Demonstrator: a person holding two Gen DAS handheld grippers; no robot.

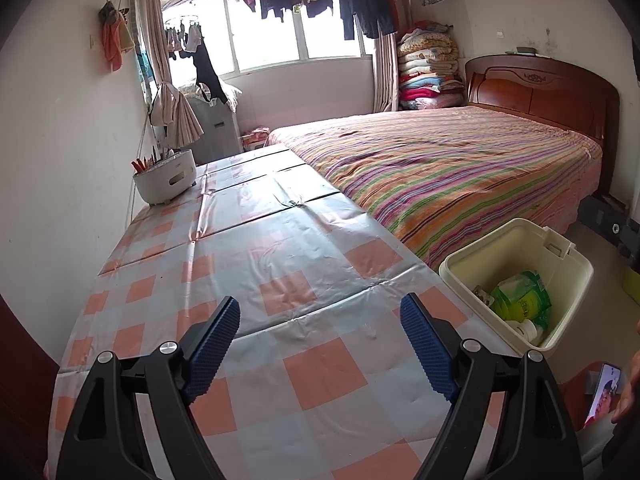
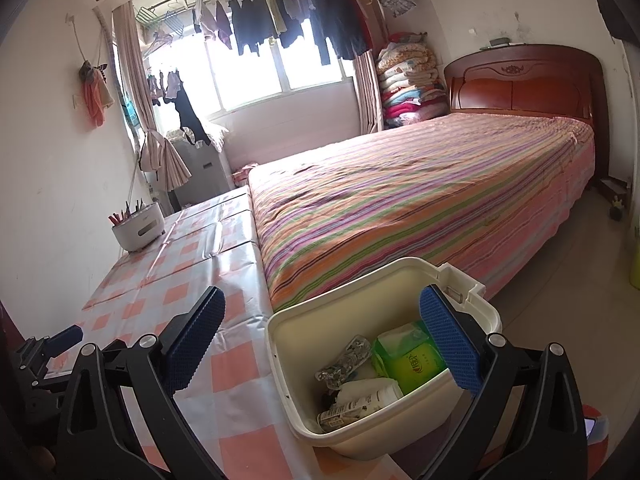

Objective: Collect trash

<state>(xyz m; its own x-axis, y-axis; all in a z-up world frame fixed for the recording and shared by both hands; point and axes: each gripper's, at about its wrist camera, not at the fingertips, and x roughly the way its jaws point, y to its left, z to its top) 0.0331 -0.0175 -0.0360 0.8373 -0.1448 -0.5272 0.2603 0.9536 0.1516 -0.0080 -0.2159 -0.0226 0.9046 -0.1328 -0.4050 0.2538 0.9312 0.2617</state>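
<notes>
A cream plastic bin stands beside the table's right edge. Inside it lie a green wipes pack, a white bottle and a crumpled clear wrapper. My left gripper is open above the checked tablecloth, nothing between its fingers. My right gripper is open too, over the bin's near rim, its right blue pad above the wipes pack. The left gripper's tip shows at the far left of the right wrist view.
A white pot with utensils sits far back on the table by the wall. A striped bed runs along the table's right side. At the lower right a hand holds a phone.
</notes>
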